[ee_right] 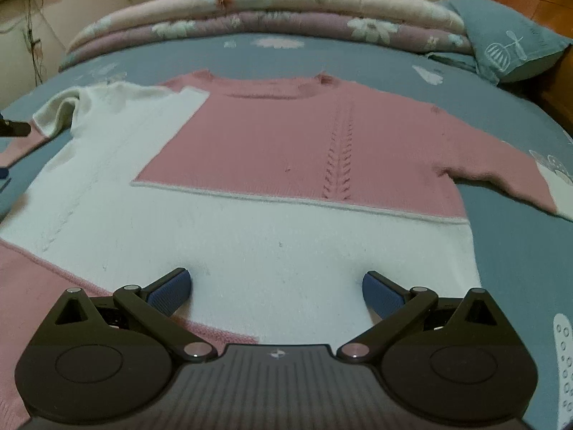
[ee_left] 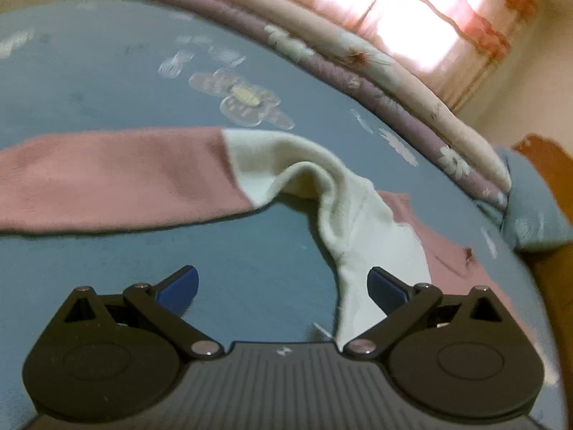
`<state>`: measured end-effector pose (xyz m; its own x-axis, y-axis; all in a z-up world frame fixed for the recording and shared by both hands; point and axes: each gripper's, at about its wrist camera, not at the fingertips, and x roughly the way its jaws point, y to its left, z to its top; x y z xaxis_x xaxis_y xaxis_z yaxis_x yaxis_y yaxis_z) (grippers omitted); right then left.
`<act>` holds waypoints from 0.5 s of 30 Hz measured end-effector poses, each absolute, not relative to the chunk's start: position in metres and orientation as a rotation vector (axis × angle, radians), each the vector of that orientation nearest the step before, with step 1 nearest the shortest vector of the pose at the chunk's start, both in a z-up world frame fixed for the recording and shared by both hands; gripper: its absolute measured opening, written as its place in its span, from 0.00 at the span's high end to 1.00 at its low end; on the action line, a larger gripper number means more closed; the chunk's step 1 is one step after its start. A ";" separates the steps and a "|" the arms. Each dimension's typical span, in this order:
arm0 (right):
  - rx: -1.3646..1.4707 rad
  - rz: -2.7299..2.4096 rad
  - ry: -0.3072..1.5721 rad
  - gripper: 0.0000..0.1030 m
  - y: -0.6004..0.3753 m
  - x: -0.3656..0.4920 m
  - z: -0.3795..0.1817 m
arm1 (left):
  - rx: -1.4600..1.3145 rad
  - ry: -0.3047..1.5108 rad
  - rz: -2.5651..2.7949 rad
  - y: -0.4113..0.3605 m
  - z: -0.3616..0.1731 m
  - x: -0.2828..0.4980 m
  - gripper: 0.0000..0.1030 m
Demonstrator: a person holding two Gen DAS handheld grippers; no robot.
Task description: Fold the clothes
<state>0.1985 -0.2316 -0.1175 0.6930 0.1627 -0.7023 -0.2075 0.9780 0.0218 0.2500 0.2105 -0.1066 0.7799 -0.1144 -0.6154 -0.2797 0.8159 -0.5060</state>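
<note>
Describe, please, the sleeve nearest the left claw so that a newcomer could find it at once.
Start at the blue bedspread with pale flower prints, then find the pink and white sweater spread flat on it. The sleeve stretches sideways from the sweater's white shoulder, beyond the open left claw. Its upper part is white and rumpled and the rest is pink, unlike the other sleeve.

Left gripper (ee_left: 283, 286) — jaws spread wide, nothing between the blue pads (ee_left: 179, 285); its right finger lies over the sweater (ee_right: 286, 150). Right gripper (ee_right: 275, 288) — jaws equally wide, empty, low over the sweater's white lower band.
</note>
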 end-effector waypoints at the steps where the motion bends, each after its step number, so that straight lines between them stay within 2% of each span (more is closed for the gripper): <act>1: -0.058 0.204 0.760 0.00 -0.232 0.196 -0.119 | -0.681 0.680 0.087 0.220 -0.109 0.250 0.03; 9: -0.025 0.129 0.700 0.00 -0.228 0.185 -0.123 | -1.100 0.589 0.036 0.291 -0.134 0.227 0.03; 15: -0.008 0.090 0.695 0.00 -0.227 0.182 -0.124 | -1.060 0.472 0.171 0.316 -0.136 0.222 0.03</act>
